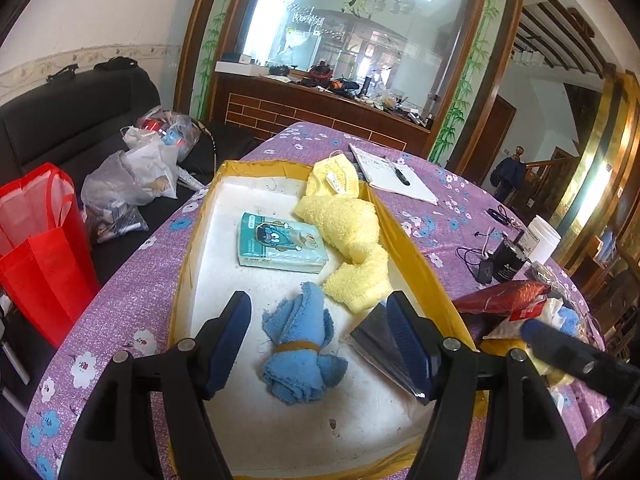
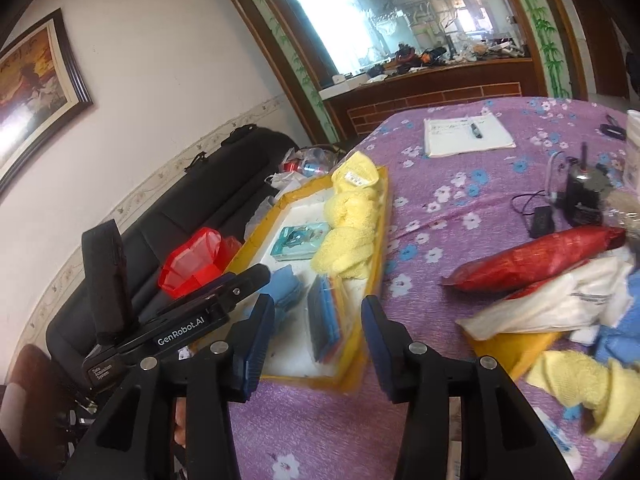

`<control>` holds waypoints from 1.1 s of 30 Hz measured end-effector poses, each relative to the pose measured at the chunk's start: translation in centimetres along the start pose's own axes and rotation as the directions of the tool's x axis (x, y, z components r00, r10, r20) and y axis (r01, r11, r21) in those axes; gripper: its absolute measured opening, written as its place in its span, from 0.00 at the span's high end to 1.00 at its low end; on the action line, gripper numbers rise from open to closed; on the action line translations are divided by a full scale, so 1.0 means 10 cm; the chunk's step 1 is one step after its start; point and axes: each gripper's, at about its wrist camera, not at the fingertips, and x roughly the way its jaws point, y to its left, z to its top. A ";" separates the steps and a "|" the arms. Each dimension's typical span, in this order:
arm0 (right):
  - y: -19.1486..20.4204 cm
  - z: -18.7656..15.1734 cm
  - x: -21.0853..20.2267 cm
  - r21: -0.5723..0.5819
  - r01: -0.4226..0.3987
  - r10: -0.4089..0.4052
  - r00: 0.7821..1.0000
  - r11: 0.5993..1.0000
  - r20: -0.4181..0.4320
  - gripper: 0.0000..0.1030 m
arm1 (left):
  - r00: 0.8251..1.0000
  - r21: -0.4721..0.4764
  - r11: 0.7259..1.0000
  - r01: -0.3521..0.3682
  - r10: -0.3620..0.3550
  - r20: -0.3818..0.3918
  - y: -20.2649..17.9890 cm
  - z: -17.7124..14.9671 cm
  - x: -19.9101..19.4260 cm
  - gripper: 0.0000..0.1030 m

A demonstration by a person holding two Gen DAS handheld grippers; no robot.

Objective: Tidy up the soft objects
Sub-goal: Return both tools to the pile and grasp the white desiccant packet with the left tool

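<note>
Left gripper (image 1: 318, 330) hangs over the yellow-rimmed tray (image 1: 404, 236), jaws about half open with nothing pinched. The blue towel roll (image 1: 300, 344), bound by a rubber band (image 1: 298, 347), lies on the tray floor between the fingers (image 1: 230, 332), untouched by either pad. Looks like a release, so the step in hand is probably clearing out and fetching the next item.

Already in the tray:
- tissue pack (image 1: 280, 242), centre of the left wrist frame
- yellow towel (image 1: 344, 216), draped over the right rim, partly out
- clear packet (image 1: 384, 344) lying flat, lower right, right beside the left gripper's right finger

Right gripper (image 2: 318, 338) sits low centre in its own view, jaws narrow-to-mid and empty, above the purple flowered tablecloth (image 2: 440, 200). The unsorted pile is at the right edge of that frame: red foil bag (image 2: 536, 256), white plastic bag (image 2: 560, 304), another yellow cloth (image 2: 588, 392), and blue fabric whose exact shape I cannot tell.

To do it well:
1. Lift the left gripper straight up so the pads don't drag the roll or snag the packet.
2. Open the right jaws wider before reaching, since the cloth is bulky.
3. Pinch a fold near the cloth's middle, not a corner, or it trails.
4. Place it in the bare white area at the tray's near end.
</note>
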 end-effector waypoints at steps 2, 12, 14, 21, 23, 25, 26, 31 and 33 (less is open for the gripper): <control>-0.09 0.00 -0.18 0.005 0.015 -0.015 1.000 1.000 0.027 0.51 | 1.000 0.014 1.000 0.004 -0.004 0.005 -0.03 -0.01 -0.02 0.32; -0.60 -0.08 -0.86 0.075 0.116 -0.124 0.986 0.990 0.109 0.47 | 0.993 0.044 0.992 0.114 -0.113 -0.036 -0.37 -0.06 -0.18 0.32; -0.72 -0.12 -0.98 0.101 0.131 -0.143 0.982 0.986 0.122 0.47 | 0.989 0.085 0.985 0.148 -0.145 -0.042 -0.54 -0.05 -0.26 0.32; -1.17 -0.26 -1.35 0.218 0.166 -0.202 0.967 0.962 0.153 0.47 | 0.933 0.173 0.926 0.336 -0.303 -0.194 -1.19 -0.26 -0.26 0.22; -1.27 -0.31 -1.42 0.244 0.176 -0.217 0.964 0.954 0.154 0.46 | 0.916 0.216 0.903 0.372 -0.319 -0.244 -1.44 -0.39 -0.22 0.22; -1.37 -0.37 -1.49 0.268 0.180 -0.227 0.961 0.946 0.156 0.46 | 0.908 0.268 0.882 0.388 -0.317 -0.273 -1.65 -0.53 -0.20 0.22; -1.42 -0.39 -1.52 0.278 0.181 -0.230 0.961 0.943 0.156 0.46 | 0.905 0.292 0.870 0.396 -0.316 -0.286 -1.74 -0.58 -0.20 0.22; -1.63 -0.50 -1.66 0.340 0.178 -0.242 0.957 0.923 0.157 0.46 | 0.878 0.383 0.813 0.438 -0.297 -0.374 -2.11 -0.82 -0.07 0.21; -1.69 -0.53 -1.69 0.362 0.167 -0.238 0.958 0.917 0.159 0.46 | 0.879 0.418 0.801 0.429 -0.264 -0.396 -2.22 -0.89 0.03 0.21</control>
